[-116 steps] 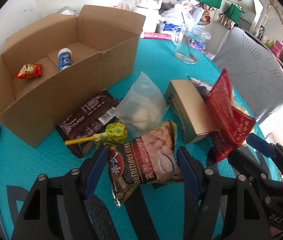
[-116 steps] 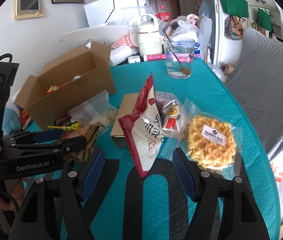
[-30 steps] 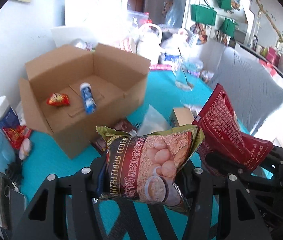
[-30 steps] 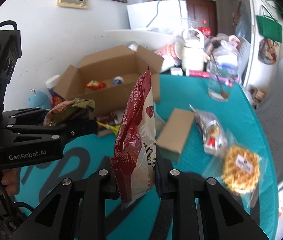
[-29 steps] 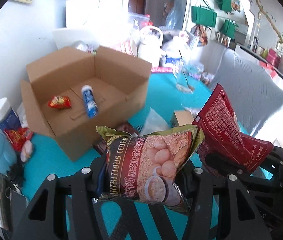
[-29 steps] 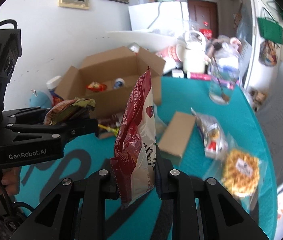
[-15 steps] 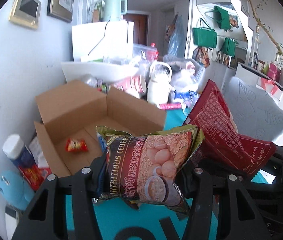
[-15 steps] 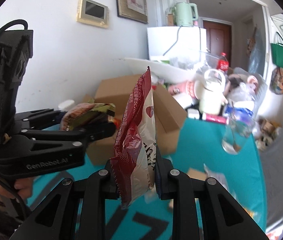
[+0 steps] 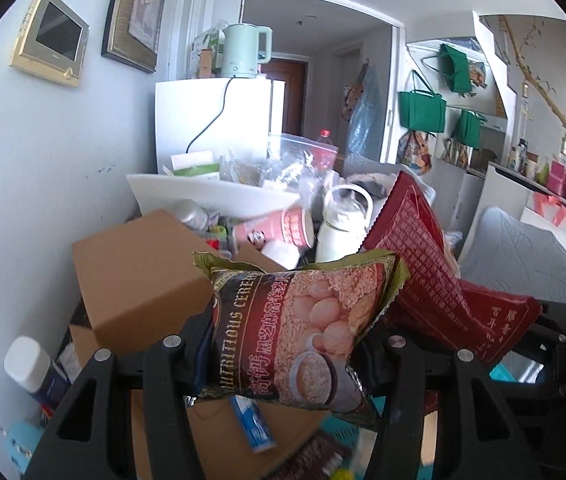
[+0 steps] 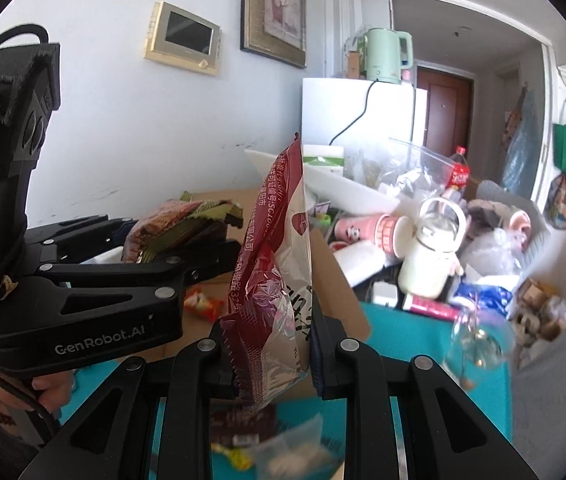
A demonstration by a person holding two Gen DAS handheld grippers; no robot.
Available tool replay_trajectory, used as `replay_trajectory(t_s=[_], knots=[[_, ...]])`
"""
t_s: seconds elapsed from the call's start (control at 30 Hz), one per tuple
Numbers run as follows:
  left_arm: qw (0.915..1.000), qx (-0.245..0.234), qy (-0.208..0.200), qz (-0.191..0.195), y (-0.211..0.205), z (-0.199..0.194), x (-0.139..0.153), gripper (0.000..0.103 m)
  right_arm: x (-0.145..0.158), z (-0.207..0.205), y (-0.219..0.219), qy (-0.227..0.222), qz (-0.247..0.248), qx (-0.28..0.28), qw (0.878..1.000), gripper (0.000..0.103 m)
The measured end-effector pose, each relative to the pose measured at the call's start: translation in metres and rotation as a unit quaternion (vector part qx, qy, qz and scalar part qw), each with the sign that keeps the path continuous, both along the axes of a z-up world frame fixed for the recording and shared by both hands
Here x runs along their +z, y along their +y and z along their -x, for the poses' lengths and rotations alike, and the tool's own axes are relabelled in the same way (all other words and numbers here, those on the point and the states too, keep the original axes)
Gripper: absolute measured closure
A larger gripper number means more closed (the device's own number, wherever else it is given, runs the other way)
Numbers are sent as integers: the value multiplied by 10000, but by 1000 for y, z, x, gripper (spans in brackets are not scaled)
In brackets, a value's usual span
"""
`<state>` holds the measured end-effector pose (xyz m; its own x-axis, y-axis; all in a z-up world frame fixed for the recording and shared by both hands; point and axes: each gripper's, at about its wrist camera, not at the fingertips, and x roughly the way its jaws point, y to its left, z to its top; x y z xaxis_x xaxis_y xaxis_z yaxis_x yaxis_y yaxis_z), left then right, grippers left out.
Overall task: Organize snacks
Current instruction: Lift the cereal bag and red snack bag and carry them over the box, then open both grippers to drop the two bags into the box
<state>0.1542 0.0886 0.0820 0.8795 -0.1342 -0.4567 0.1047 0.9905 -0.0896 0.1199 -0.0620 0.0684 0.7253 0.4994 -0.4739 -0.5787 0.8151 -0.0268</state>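
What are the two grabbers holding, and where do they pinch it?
The left gripper pinches the cereal bag across its lower part. The right gripper pinches the red bag near its bottom end.

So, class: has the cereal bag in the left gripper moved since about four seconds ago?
Yes. The cereal bag lay on the teal table then; now, clamped in the left gripper, it is raised over the cardboard box.
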Motion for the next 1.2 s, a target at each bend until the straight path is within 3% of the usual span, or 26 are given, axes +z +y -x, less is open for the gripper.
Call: replay_trajectory(t_s=[0.17, 0.33, 0.57, 0.97, 1.2], knots=[[9997, 219, -133, 40, 15, -33, 2, 49, 5, -30, 14, -37, -25, 145, 9999, 79], [9984, 563, 1, 28, 34, -56, -7, 49, 6, -59, 33, -43, 78, 246, 9997, 79], [9948, 882, 495, 61, 50, -84, -38, 49, -31, -99, 53, 523, 82, 553, 9971, 79], [9821, 972, 1609, 117, 54, -120, -90, 48, -66, -128, 55, 1040, 507, 185, 9931, 78], [9756, 1045, 1932, -49, 48, -128, -105, 48, -83, -138, 56, 1292, 650, 102, 9894, 78]])
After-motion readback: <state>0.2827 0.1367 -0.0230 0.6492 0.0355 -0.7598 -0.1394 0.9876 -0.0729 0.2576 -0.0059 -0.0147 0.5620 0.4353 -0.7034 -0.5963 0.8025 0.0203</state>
